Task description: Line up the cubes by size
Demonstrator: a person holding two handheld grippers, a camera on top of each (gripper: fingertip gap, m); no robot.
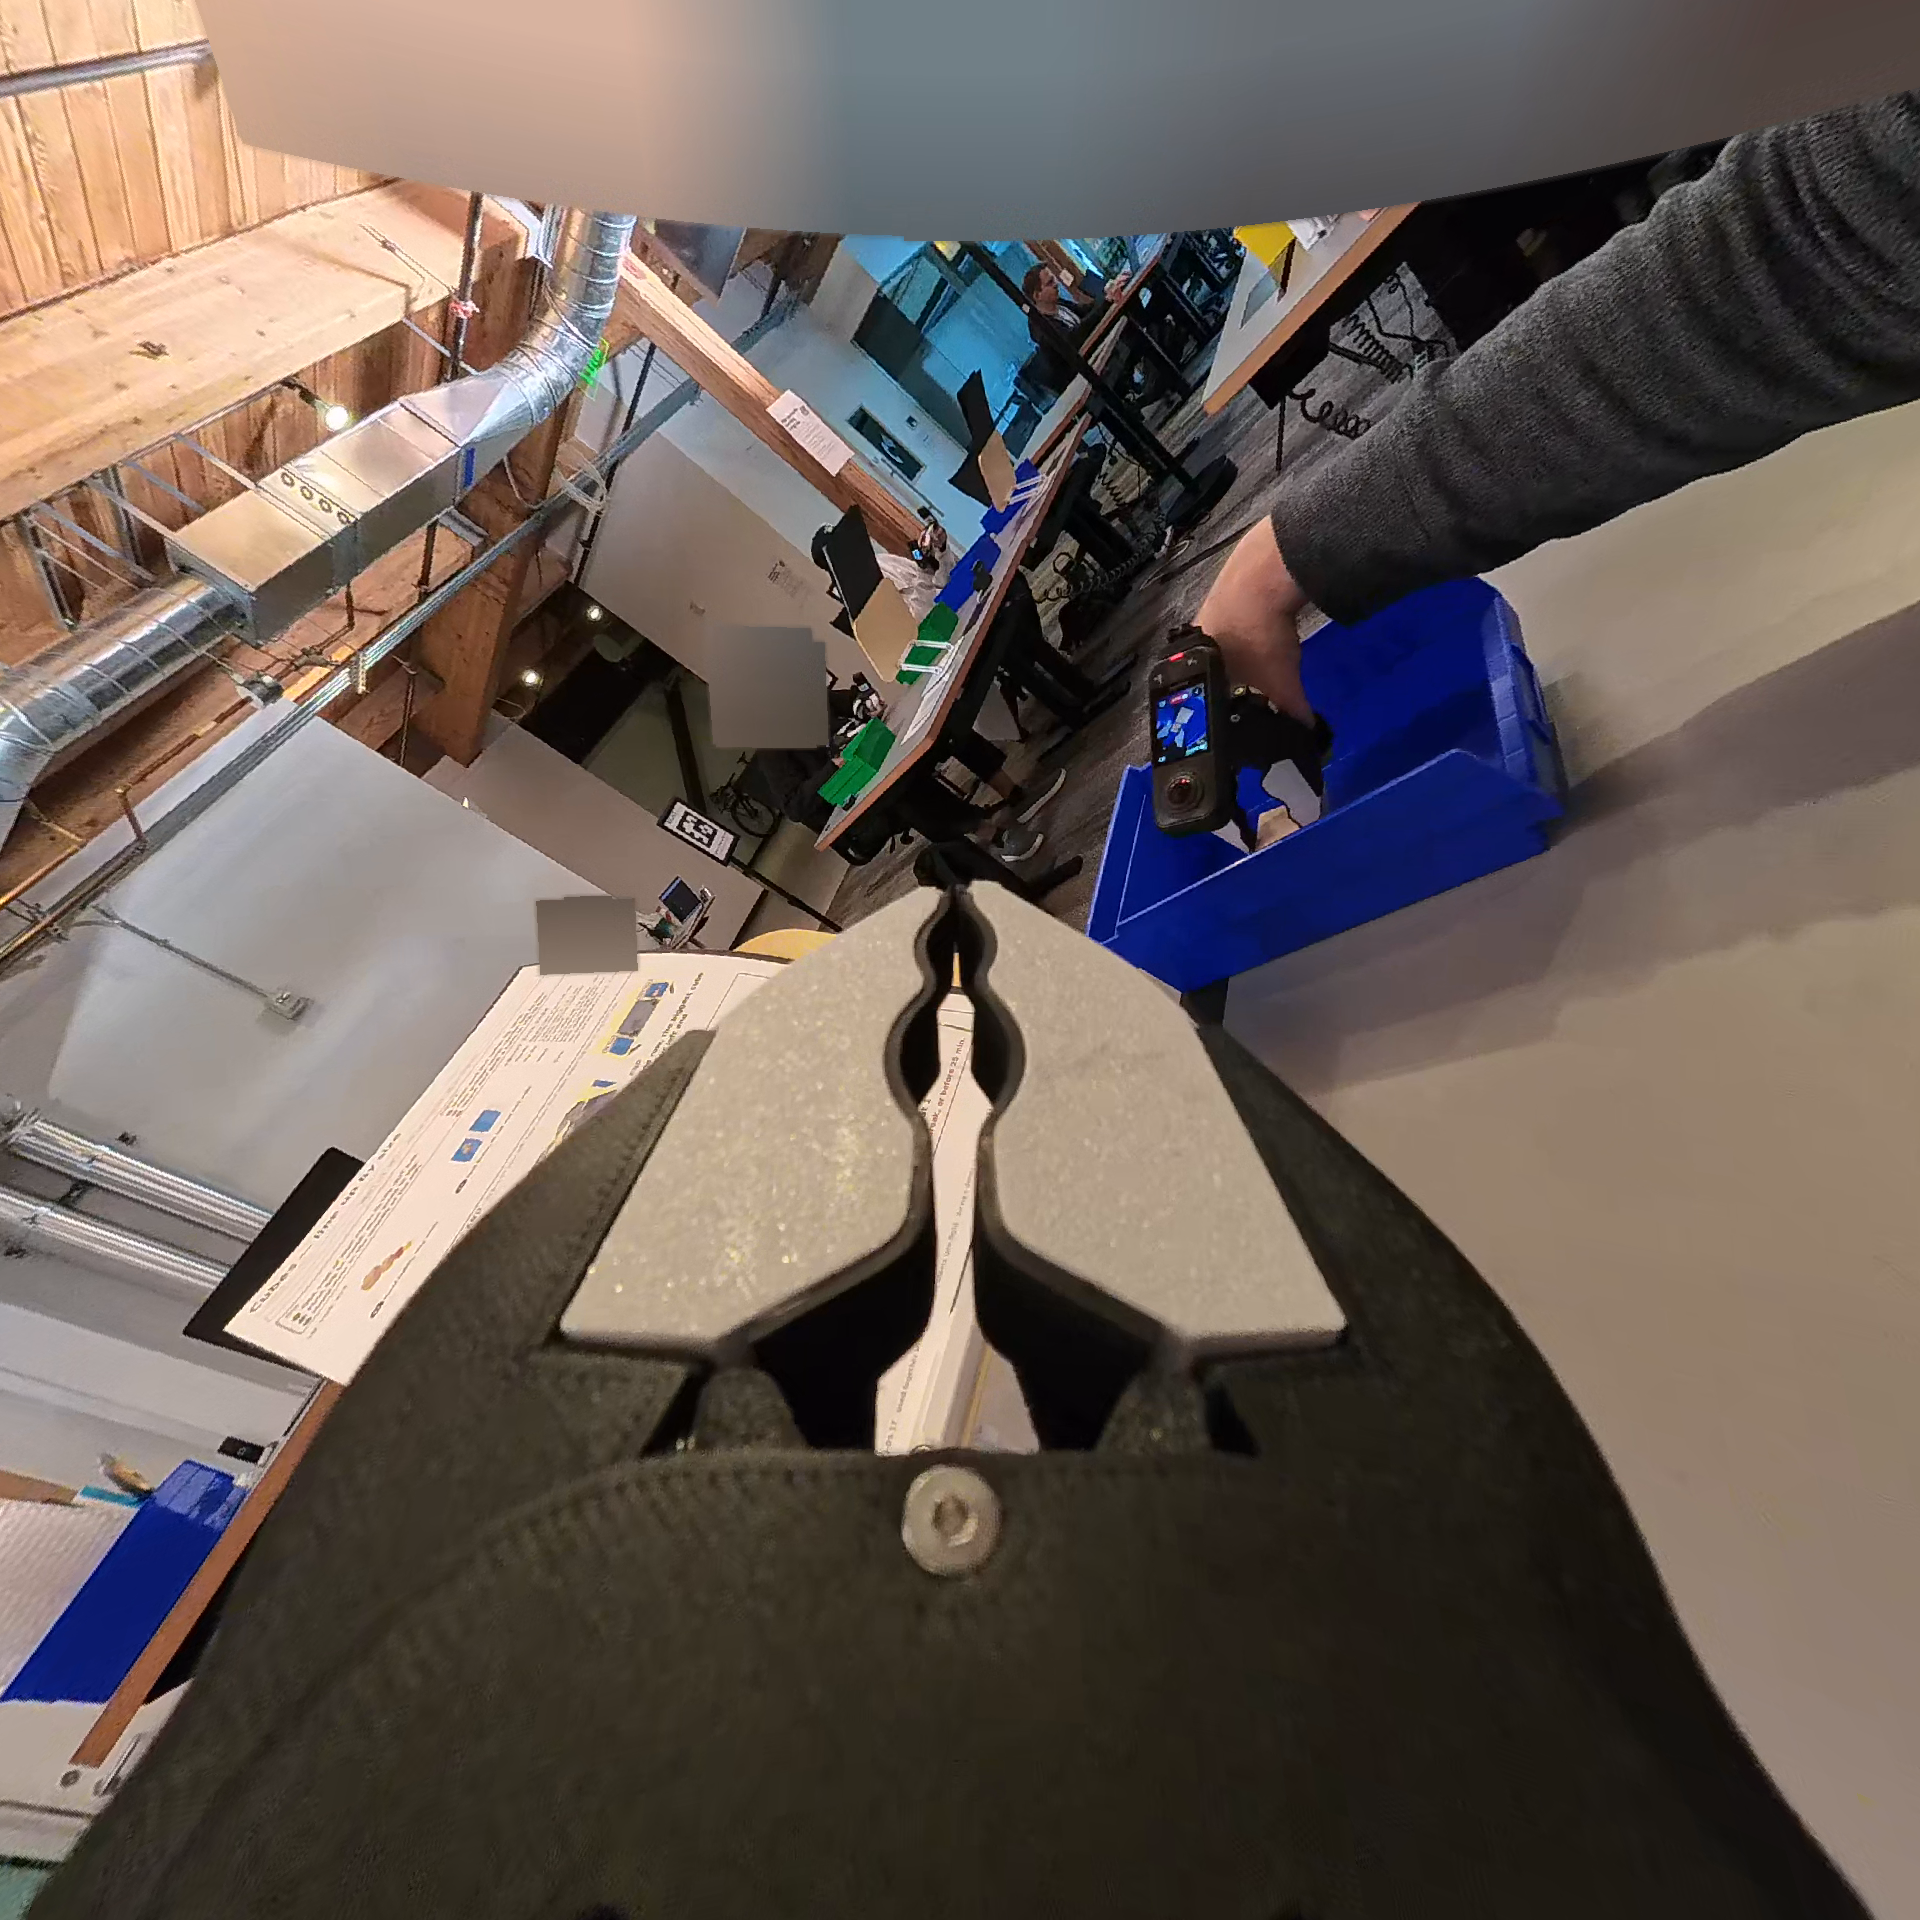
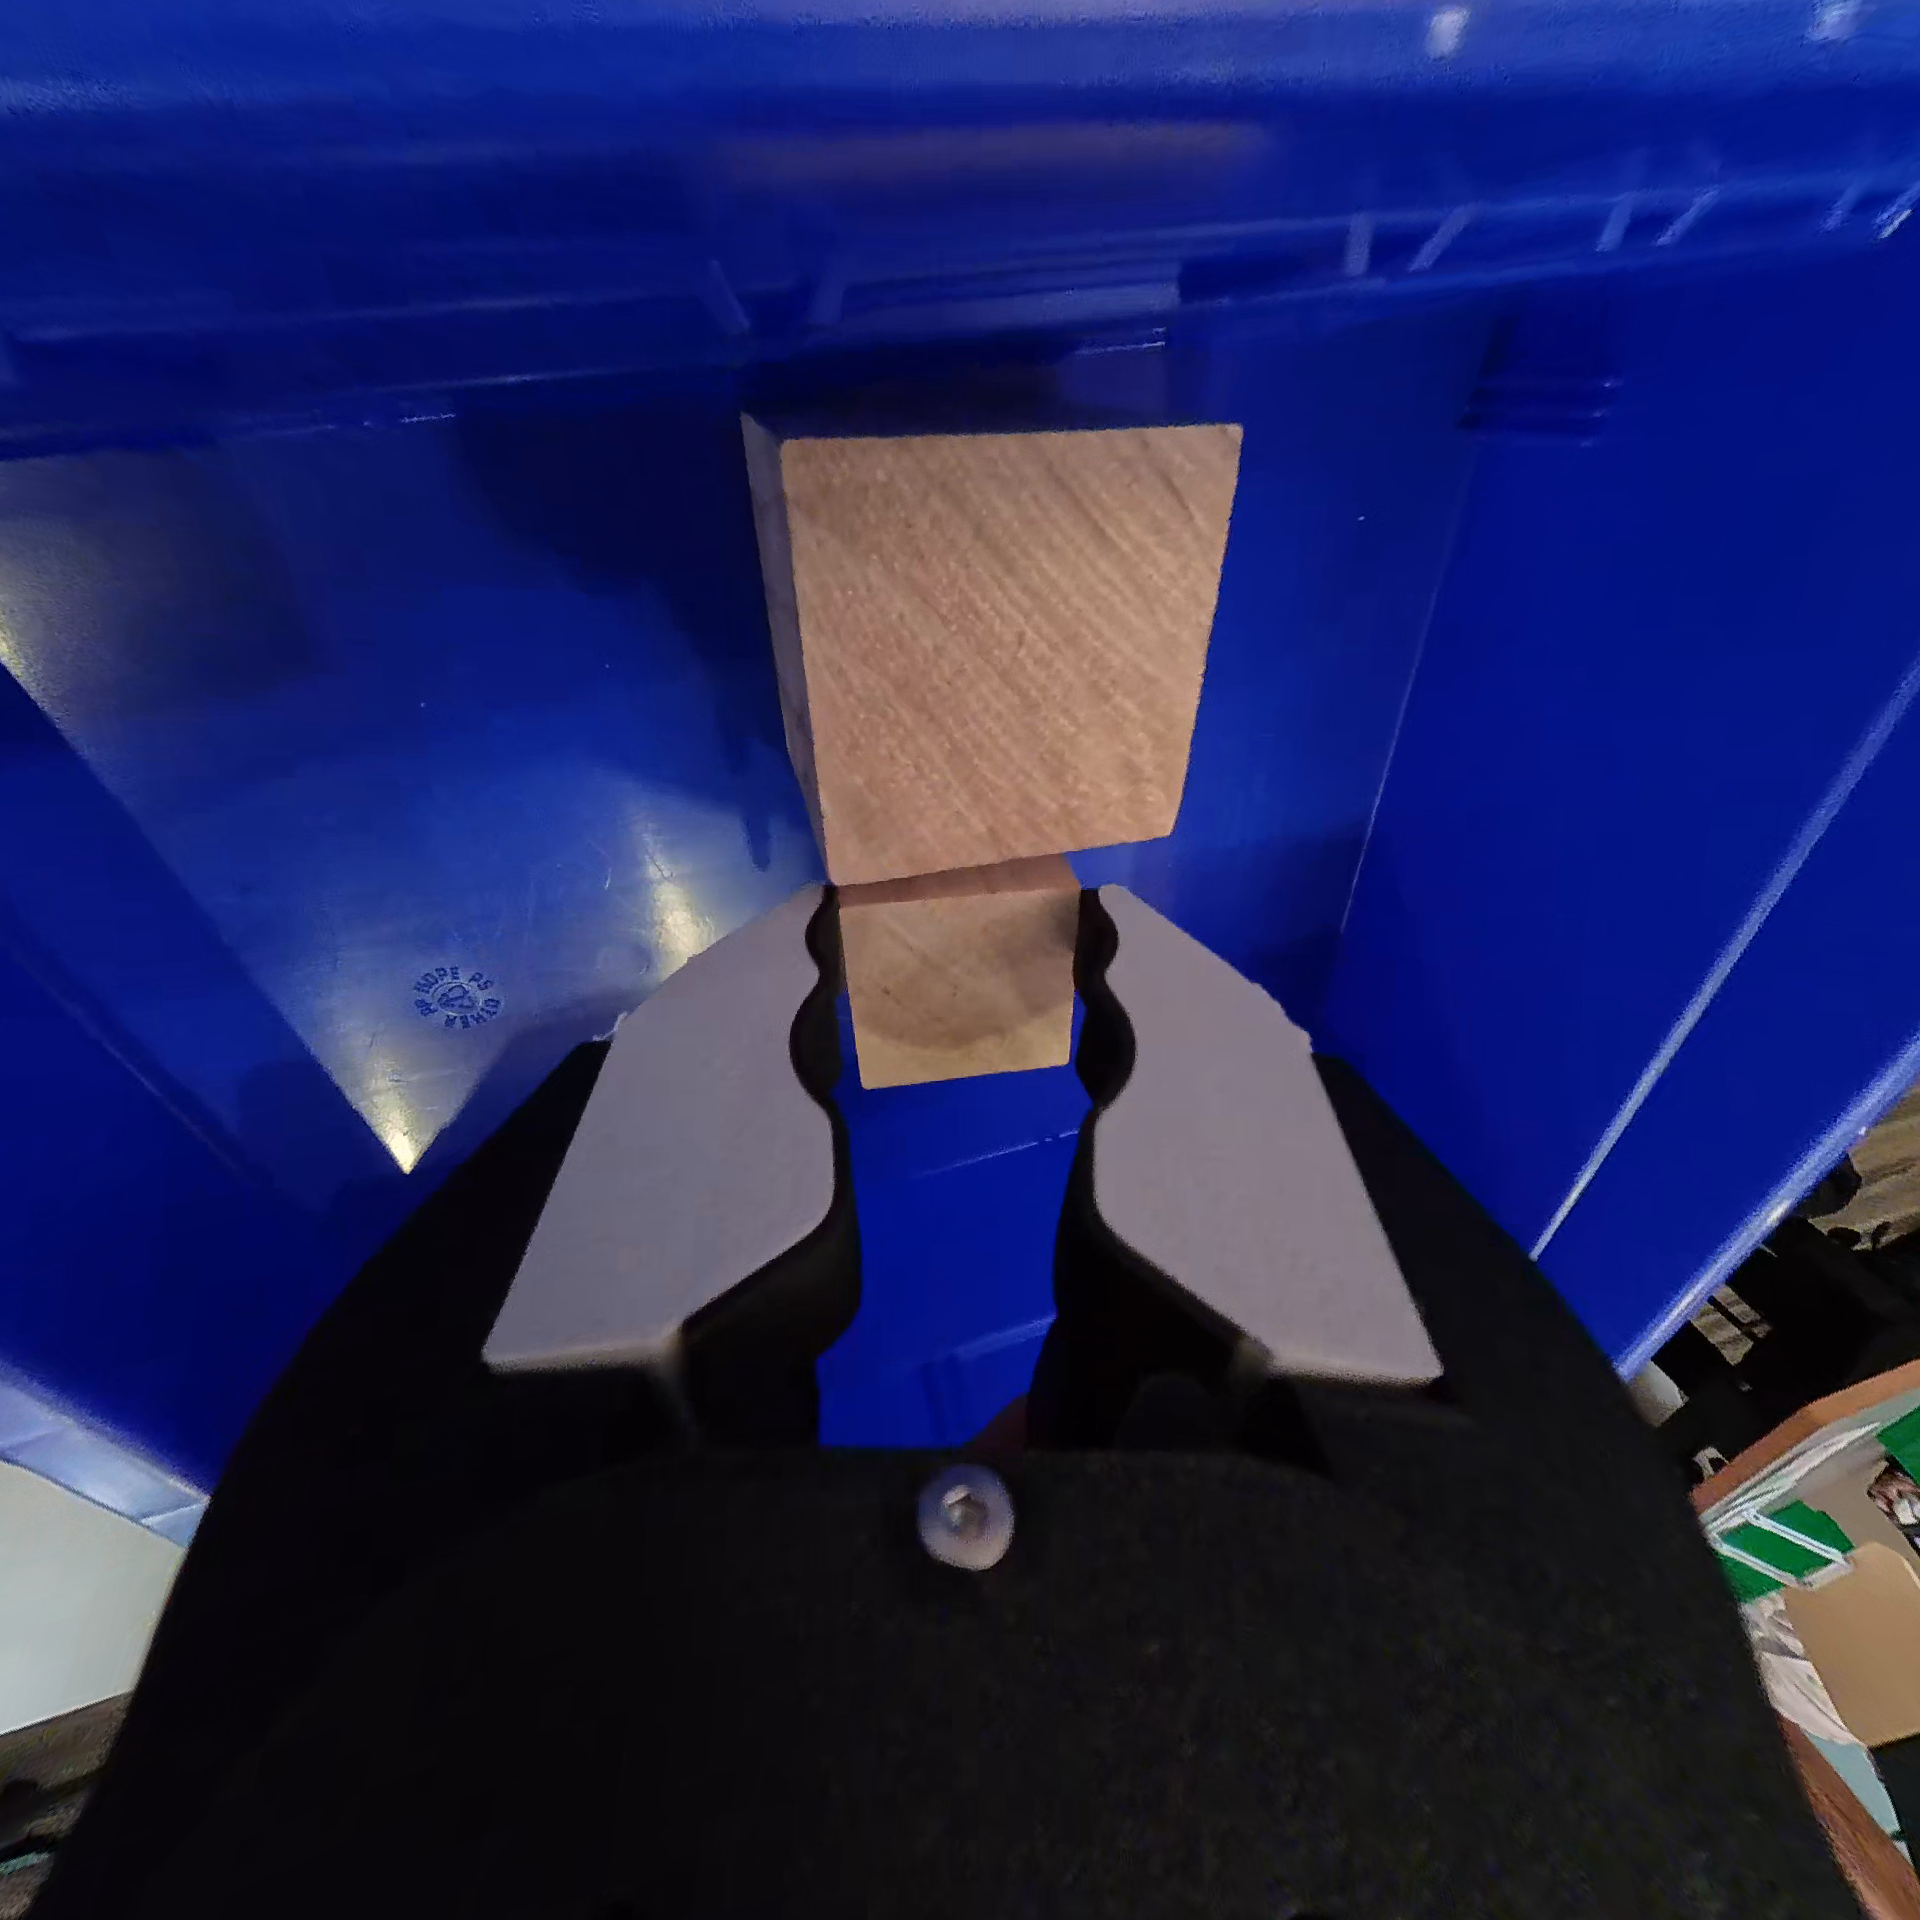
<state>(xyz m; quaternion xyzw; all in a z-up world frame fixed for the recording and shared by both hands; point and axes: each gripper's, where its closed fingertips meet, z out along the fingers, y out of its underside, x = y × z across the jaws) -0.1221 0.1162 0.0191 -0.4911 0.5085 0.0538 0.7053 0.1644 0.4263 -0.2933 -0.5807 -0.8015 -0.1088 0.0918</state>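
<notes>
in the right wrist view the right gripper (image 2: 956, 977) reaches into the blue bin (image 2: 416, 644), its pads clenched on the sides of a small wooden cube (image 2: 961, 997) that rests on the bin floor, its faces square to the fingers. just beyond and touching it stands a larger wooden cube (image 2: 1003, 644), flat face toward the camera, turned slightly. two cubes show, both inside the bin; neither has a long axis. in the left wrist view the left gripper (image 1: 956, 914) hangs over the grey table (image 1: 1610, 1143), tips clenched together on nothing.
</notes>
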